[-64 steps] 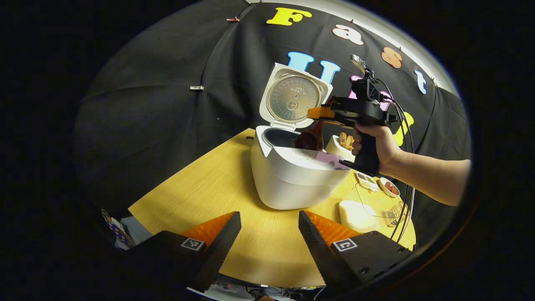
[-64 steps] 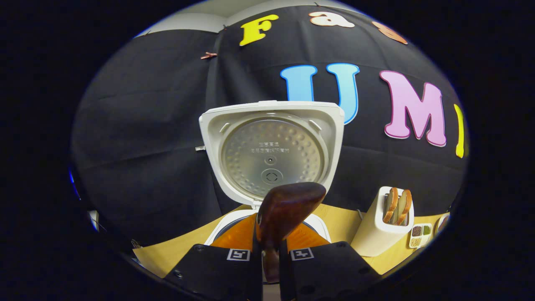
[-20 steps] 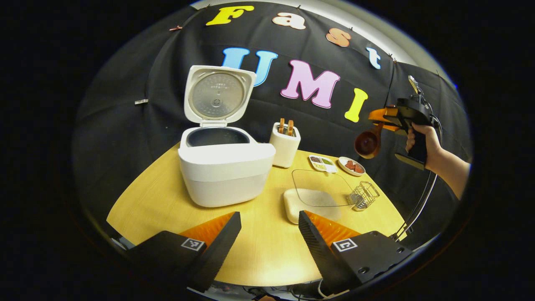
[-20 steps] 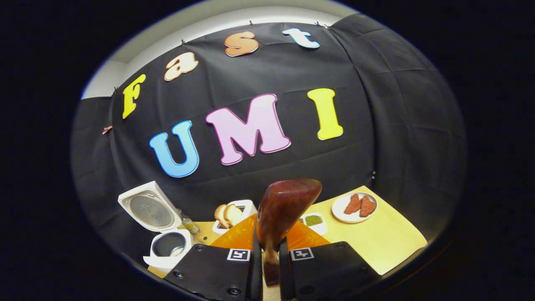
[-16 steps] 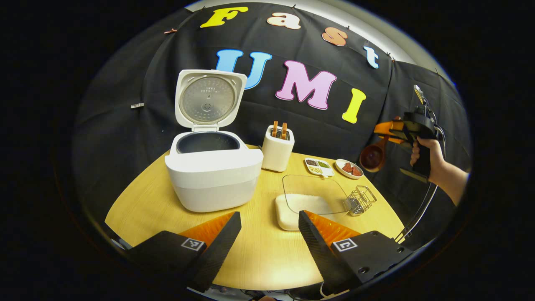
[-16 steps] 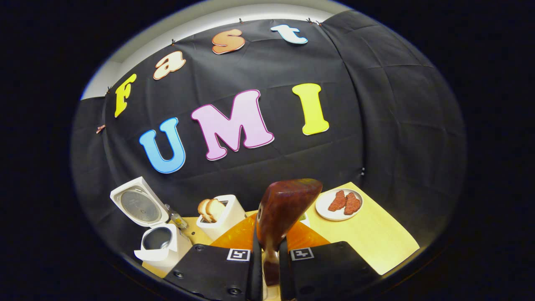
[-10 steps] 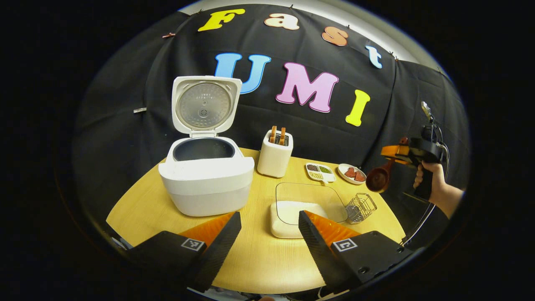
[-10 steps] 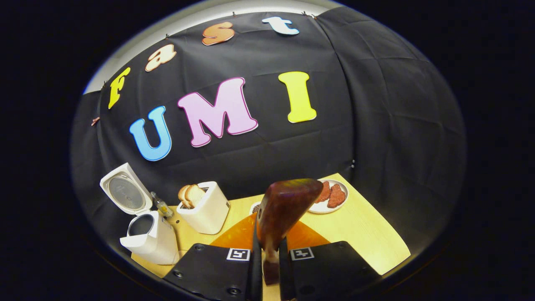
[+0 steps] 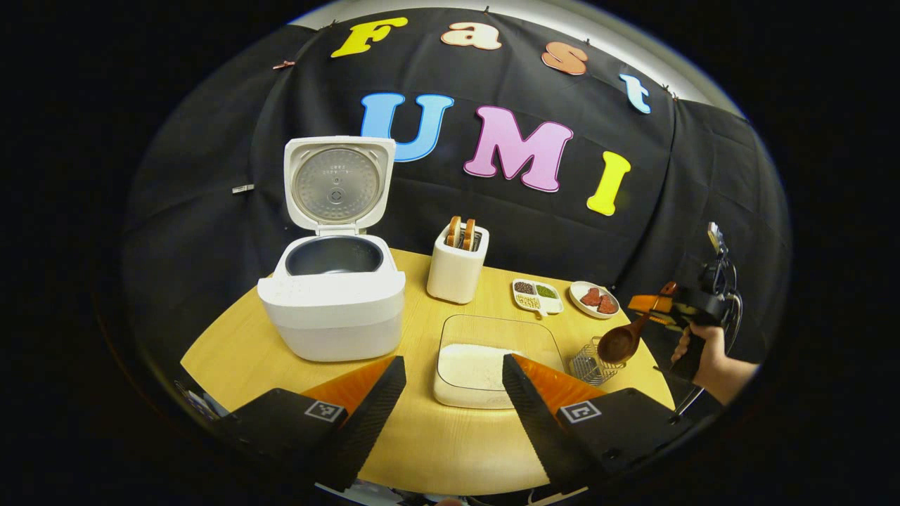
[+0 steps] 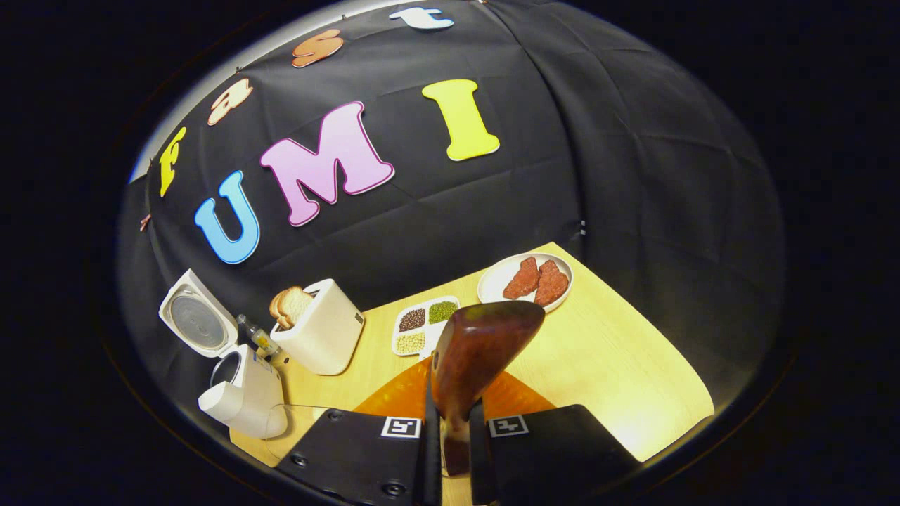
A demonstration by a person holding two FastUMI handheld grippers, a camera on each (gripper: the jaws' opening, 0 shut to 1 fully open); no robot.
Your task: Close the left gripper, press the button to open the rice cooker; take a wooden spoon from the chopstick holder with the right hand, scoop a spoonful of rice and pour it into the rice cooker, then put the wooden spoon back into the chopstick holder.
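Right gripper (image 10: 455,422): held level in a hand (image 9: 703,351), pinching the dark wooden spoon (image 10: 478,351) just above the wire chopstick holder (image 9: 590,362). Left gripper (image 9: 450,393): spread, above the yellow wooden surface (image 9: 239,351), near the open white rice cooker (image 9: 330,309).

Black cloth wall (image 9: 211,176), wooden table (image 9: 239,344)

Wooden spoon (image 10: 478,351) handle hidden between fingers, seemingly.

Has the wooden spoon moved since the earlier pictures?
Yes. The wooden spoon left the rice cooker and now hangs just above the chopstick holder.
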